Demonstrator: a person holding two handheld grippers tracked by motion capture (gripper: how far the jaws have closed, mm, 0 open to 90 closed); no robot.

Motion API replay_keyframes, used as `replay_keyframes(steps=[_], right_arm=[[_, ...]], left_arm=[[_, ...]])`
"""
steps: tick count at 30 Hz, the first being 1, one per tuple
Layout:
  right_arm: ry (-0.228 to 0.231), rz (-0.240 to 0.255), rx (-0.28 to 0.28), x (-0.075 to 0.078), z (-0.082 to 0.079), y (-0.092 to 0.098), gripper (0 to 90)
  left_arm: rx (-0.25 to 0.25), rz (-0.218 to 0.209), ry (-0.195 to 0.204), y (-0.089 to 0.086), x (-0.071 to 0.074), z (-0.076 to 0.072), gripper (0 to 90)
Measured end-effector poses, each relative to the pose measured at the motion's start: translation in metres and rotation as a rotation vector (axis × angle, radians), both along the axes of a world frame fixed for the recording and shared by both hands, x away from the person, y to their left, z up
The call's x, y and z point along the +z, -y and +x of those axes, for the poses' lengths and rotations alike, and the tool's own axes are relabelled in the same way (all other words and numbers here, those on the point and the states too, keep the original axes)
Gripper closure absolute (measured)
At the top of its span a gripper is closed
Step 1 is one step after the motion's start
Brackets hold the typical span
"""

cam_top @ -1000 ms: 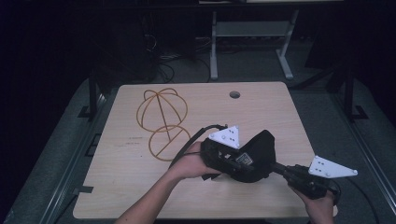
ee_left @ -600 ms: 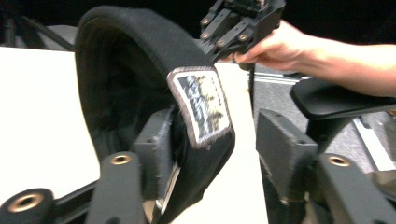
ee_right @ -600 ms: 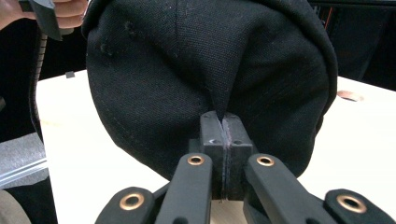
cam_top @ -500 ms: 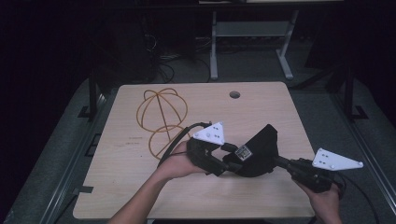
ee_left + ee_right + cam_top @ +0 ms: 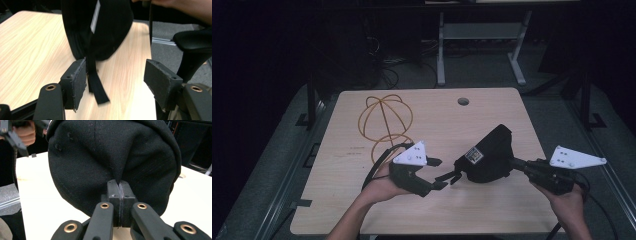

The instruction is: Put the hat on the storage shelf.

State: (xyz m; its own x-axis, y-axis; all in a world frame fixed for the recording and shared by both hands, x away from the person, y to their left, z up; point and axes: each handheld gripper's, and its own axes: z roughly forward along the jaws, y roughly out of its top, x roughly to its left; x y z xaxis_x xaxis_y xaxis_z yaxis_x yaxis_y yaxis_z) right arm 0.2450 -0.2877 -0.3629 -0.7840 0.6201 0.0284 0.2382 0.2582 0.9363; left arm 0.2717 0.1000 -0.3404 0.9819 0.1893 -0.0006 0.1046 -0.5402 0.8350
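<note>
Pinching the black cap (image 5: 489,157), right tongs (image 5: 512,162) hold it above the table (image 5: 352,200).

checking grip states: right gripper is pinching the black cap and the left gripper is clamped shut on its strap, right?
Not quite. The right gripper does pinch the black cap, but the left gripper is open: its jaws have just been opening, and the strap hangs loose between them, as the left gripper view shows.

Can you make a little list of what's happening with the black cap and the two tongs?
held thing: black cap
right tongs: shut, pinching the cap's fabric
left tongs: open, jaws have just been opening
cap strap: hangs between the left jaws, against one pad
also on table: gold wire stand
</note>
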Motion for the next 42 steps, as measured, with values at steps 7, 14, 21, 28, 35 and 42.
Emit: replay_keyframes(steps=[7,14,21,28,35,42], right_arm=[[0.004,-0.025,0.012,0.015,0.009,-0.005,89.6],[0.017,-0.029,0.024,0.029,0.023,-0.010,89.7],[0.021,-0.042,0.039,0.044,0.036,-0.021,89.7],[0.036,-0.051,0.072,0.064,0.046,-0.038,89.6],[0.046,-0.074,0.120,0.088,0.060,-0.067,89.6],[0.045,-0.092,0.178,0.105,0.074,-0.097,89.6]], left_arm=[[0.029,0.012,0.005,-0.012,-0.014,-0.004,31.8],[0.063,0.049,0.018,-0.023,-0.034,-0.009,30.7],[0.072,0.056,0.018,-0.027,-0.049,-0.012,29.9],[0.077,0.058,0.031,-0.031,-0.058,-0.017,27.4],[0.073,0.084,0.025,-0.029,-0.070,-0.022,27.1],[0.054,0.108,0.030,-0.025,-0.074,-0.028,26.5]])
